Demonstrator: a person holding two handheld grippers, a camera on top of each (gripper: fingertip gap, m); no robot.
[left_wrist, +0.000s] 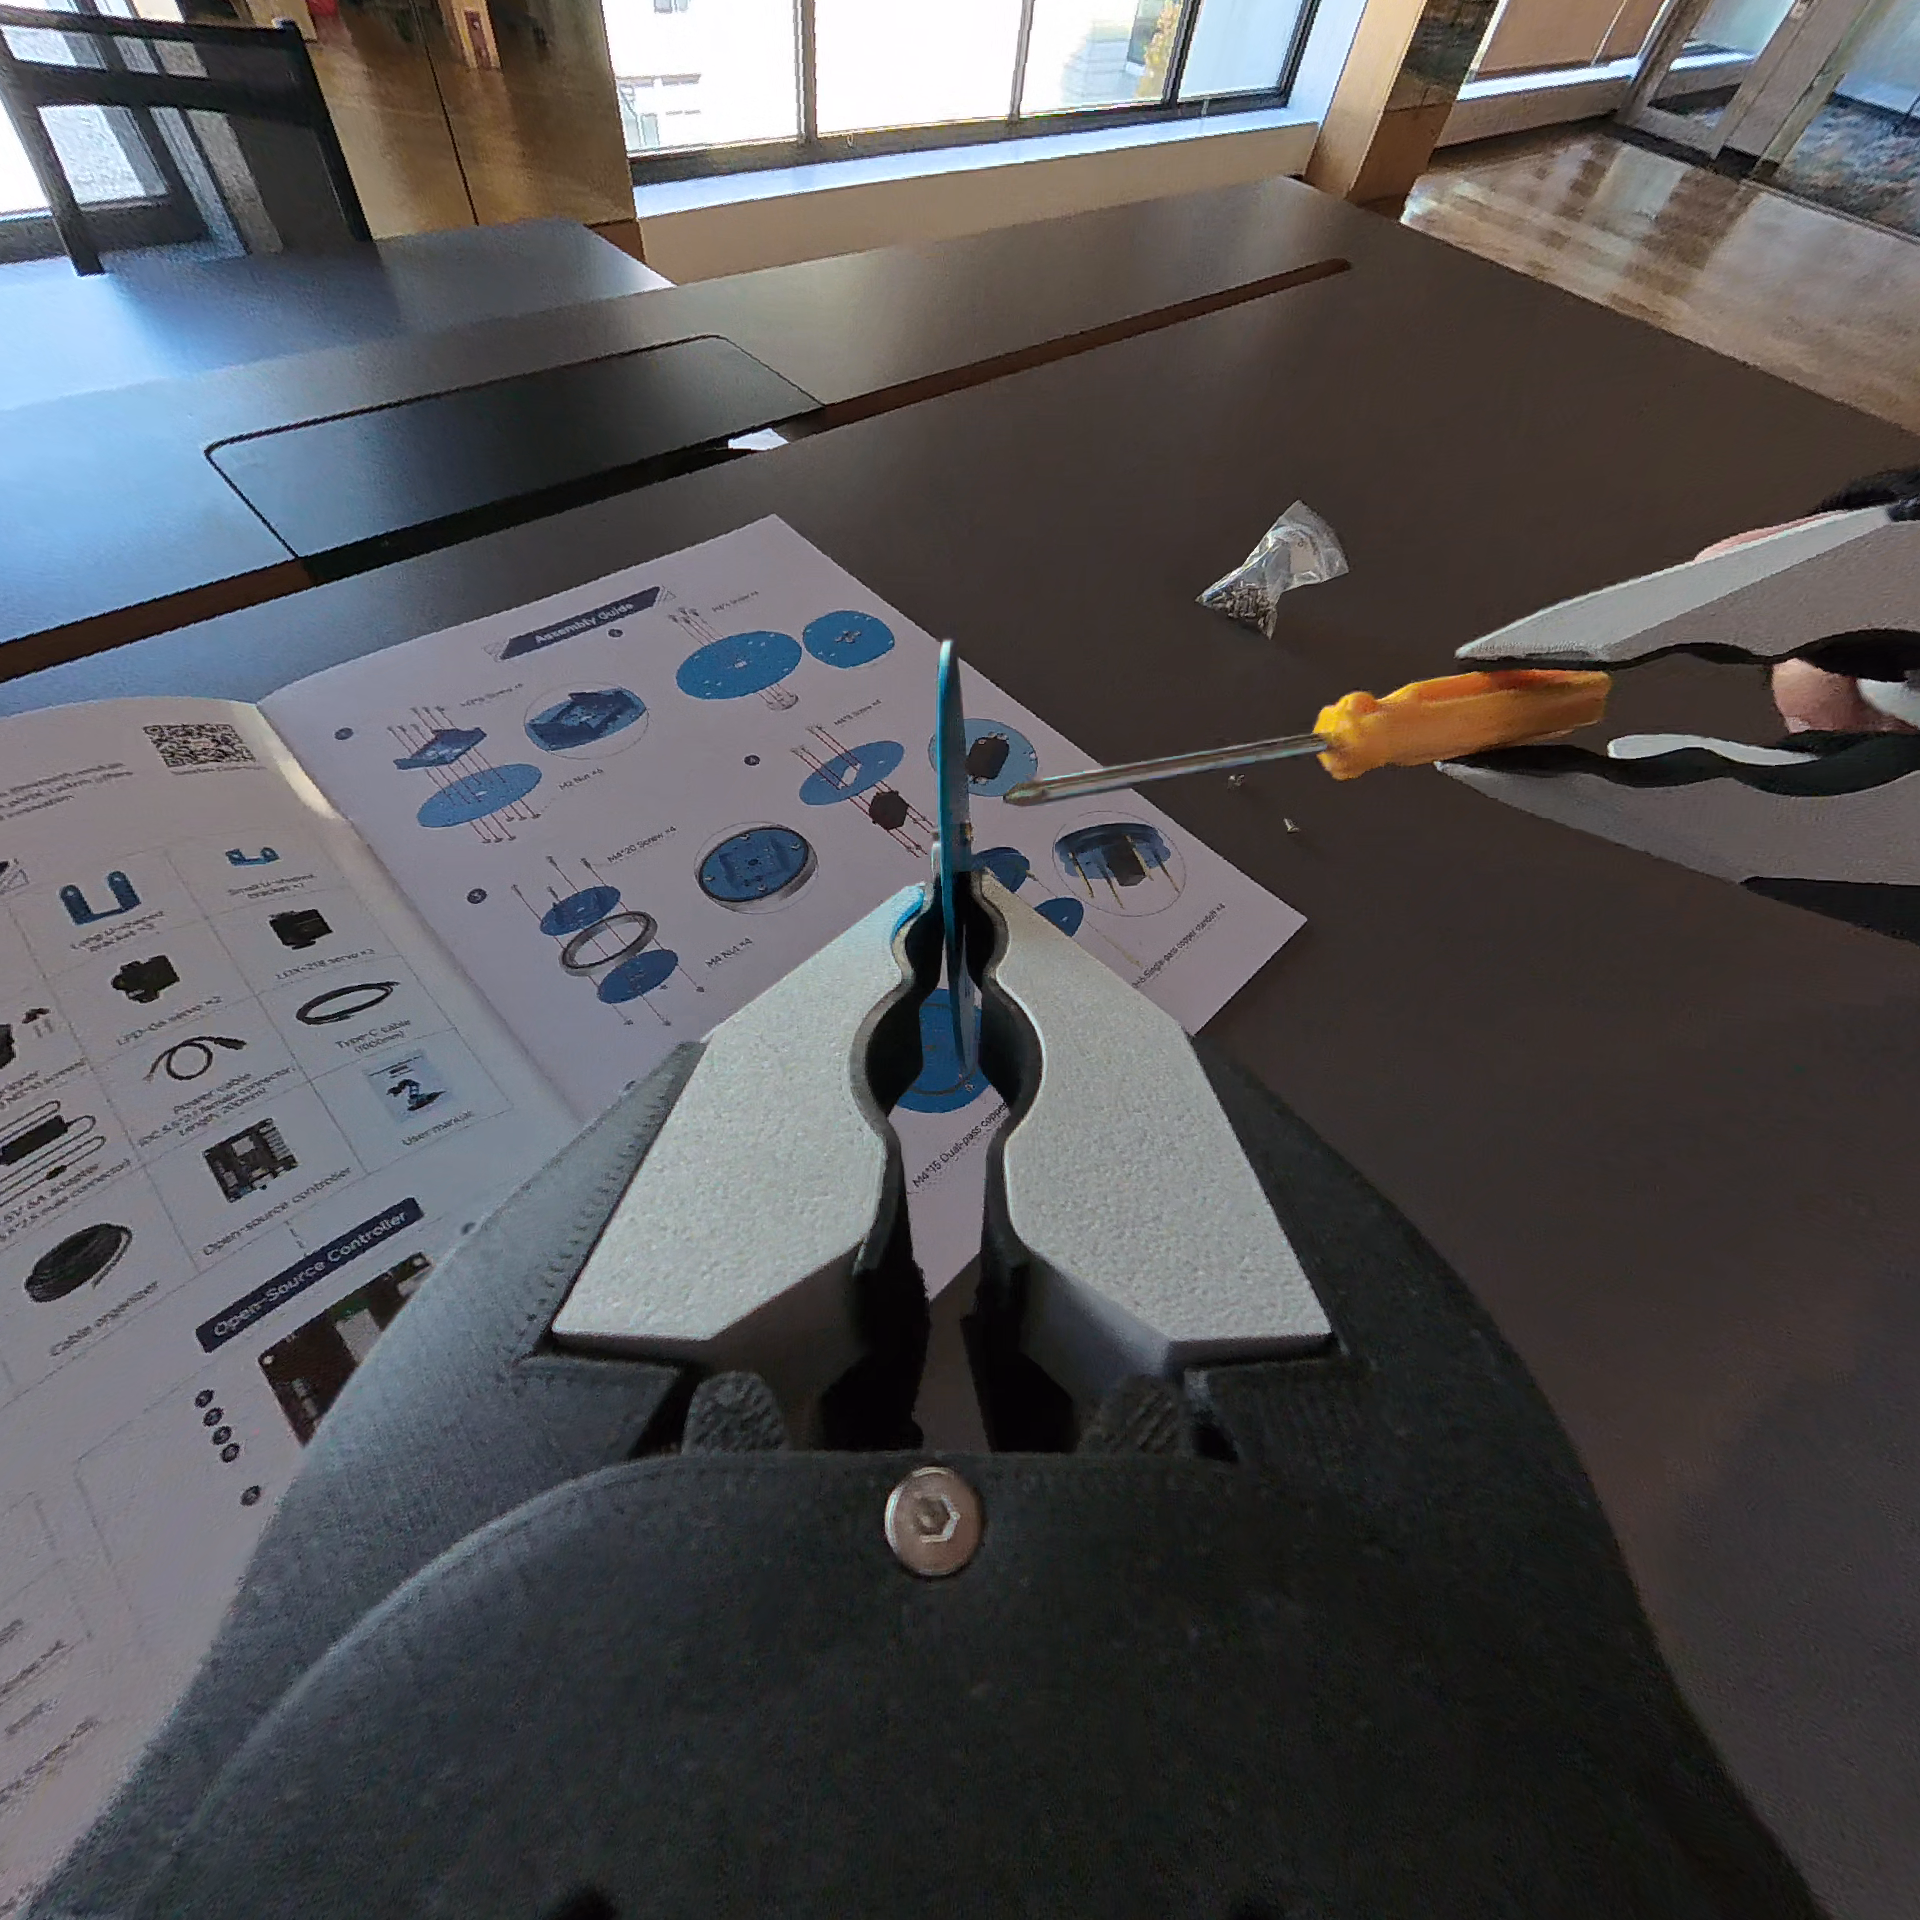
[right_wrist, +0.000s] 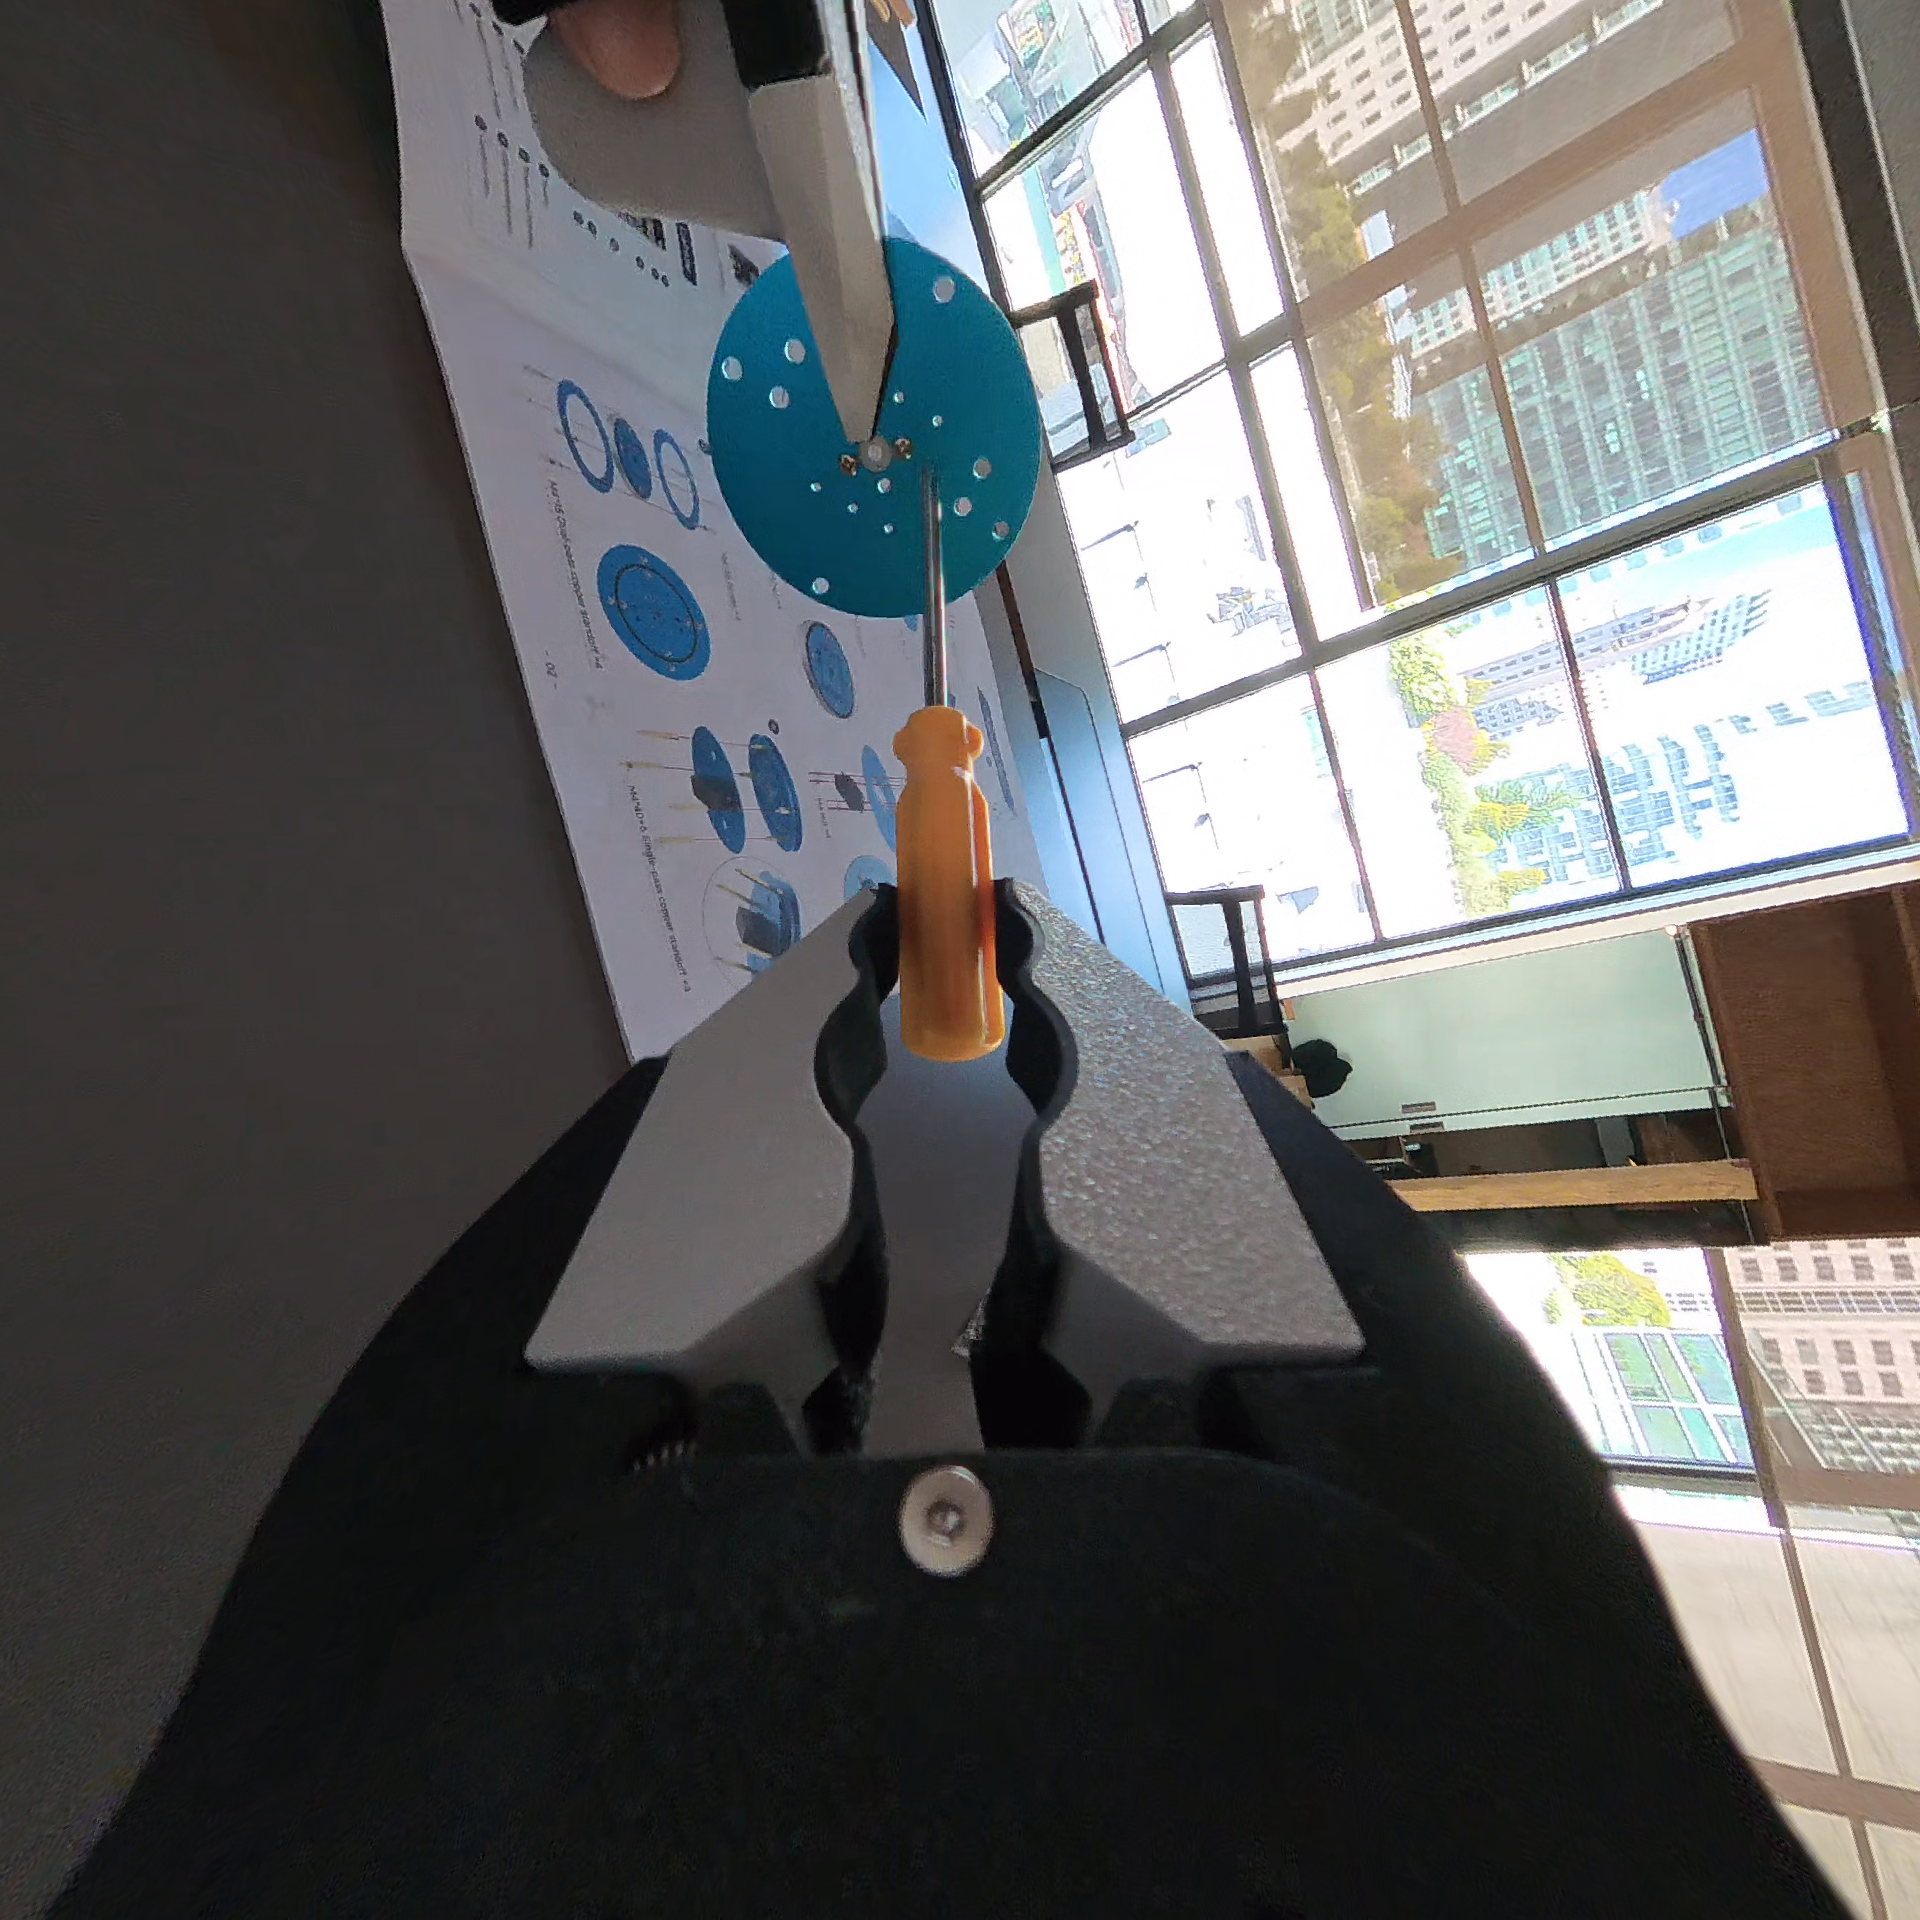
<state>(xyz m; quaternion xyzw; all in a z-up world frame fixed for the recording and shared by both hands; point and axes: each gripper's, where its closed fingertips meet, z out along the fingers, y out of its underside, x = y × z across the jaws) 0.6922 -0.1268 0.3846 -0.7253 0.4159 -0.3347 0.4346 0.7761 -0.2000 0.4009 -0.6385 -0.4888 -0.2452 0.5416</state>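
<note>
Left gripper (left_wrist: 951, 904): clamped on disc (right_wrist: 873, 436), edge-up, face exposed. Right gripper (right_wrist: 940, 935): closed on screwdriver (right_wrist: 940, 883), tip at disc holes. Booklet (left_wrist: 416, 935) beneath.

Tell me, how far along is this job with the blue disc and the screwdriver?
Done: the left gripper holds the blue disc upright, with small fittings already at its centre. In hand: the right gripper holds the orange screwdriver, its tip near the disc's face; contact is unclear. Left: two loose screws and a bag of screws remain on the table.
</note>
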